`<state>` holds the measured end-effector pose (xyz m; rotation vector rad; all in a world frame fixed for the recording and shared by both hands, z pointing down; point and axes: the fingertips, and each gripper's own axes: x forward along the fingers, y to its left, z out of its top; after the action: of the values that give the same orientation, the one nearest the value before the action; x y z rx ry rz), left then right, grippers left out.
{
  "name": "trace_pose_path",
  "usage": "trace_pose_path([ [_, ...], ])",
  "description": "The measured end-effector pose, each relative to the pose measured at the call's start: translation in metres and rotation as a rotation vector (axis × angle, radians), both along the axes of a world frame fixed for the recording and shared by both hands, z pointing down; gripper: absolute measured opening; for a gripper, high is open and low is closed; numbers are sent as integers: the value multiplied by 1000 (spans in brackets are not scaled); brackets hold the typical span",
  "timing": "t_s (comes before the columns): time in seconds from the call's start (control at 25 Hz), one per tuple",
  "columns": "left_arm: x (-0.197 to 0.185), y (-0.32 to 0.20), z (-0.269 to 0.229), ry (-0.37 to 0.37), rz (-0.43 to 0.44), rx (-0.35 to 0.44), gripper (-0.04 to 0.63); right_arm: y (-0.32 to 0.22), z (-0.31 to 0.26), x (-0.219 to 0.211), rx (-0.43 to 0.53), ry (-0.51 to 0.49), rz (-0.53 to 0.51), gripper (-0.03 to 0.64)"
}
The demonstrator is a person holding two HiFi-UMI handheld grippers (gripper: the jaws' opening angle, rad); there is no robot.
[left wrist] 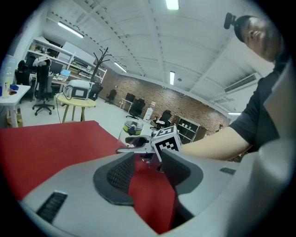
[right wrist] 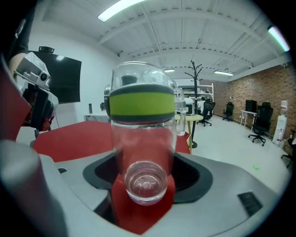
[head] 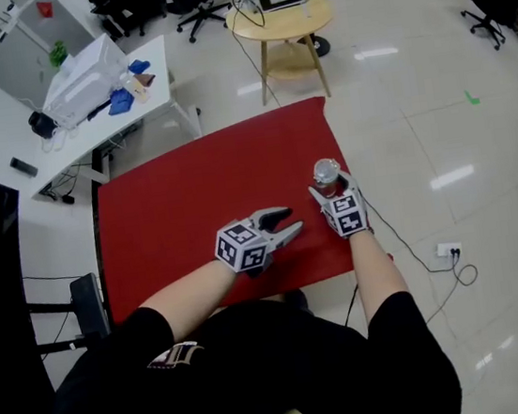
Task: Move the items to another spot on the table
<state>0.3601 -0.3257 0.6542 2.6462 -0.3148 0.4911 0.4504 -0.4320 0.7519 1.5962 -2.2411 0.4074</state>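
right gripper (right wrist: 145, 178): jaws wide, bottle (right wrist: 143, 134) upright between them, pads not squeezing it. bottle clear, green band near the top, standing on the red table (head: 191, 191) close to its right edge. left gripper (head: 292, 221): jaws apart, nothing in them, low over the table just left of the bottle, pointing toward it.

The bottle (right wrist: 143, 139) is clear, smooth and glossy, with a matt green band under a dark cap. The bench (head: 172, 194) wears a matt red cover, cloth by the look. The left tongs (left wrist: 144, 172) and right tongs (right wrist: 145, 173) have smooth matt grey plastic shells; their pads (left wrist: 121, 175) are black and finely textured. The floor (head: 395, 89) is glossy white.
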Motion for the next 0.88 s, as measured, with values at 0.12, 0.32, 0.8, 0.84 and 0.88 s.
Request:
trace_pose_path([
  [0.12,-3,-7,-4,7,-24,13,170,3,-8,1,14,-19,-1,339],
  [0.32,-24,-21,-19,22,-83,50,170,3,-45,-7,61,-8,-20,340],
  [0.8,-233,-48,-64,83,-370,170,0,-10,-113,-186,112,45,-248,341],
  [0.84,-258,-47,-65,80,-394,176,0,-11,-117,-210,118,46,-269,341],
  [0.88,-284,-46,-66,77,-416,186,0,-12,-120,-234,121,46,-288,341],
])
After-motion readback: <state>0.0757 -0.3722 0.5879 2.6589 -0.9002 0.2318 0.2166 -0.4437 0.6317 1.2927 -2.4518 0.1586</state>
